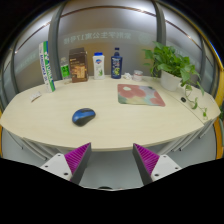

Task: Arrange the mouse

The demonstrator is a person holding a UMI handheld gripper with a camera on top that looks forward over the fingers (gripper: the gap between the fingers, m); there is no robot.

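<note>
Dark blue mouse [83, 117] on pale cream table [110, 125], pinkish patterned mouse mat [140, 94], green leafy plant [172, 62], blue-capped bottle [116, 64], magenta striped finger pads [75, 159]

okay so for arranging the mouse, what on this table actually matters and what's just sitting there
Matters: mouse; mouse pad; gripper, open, short of the table.

Just there: potted plant; bottles, box and tall carton along the back.

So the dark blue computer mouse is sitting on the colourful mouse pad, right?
Not quite. The gripper view shows the dark blue computer mouse lying on the bare pale wooden table, apart from the colourful mouse pad. The gripper has its fingers open, short of the mouse.
</note>
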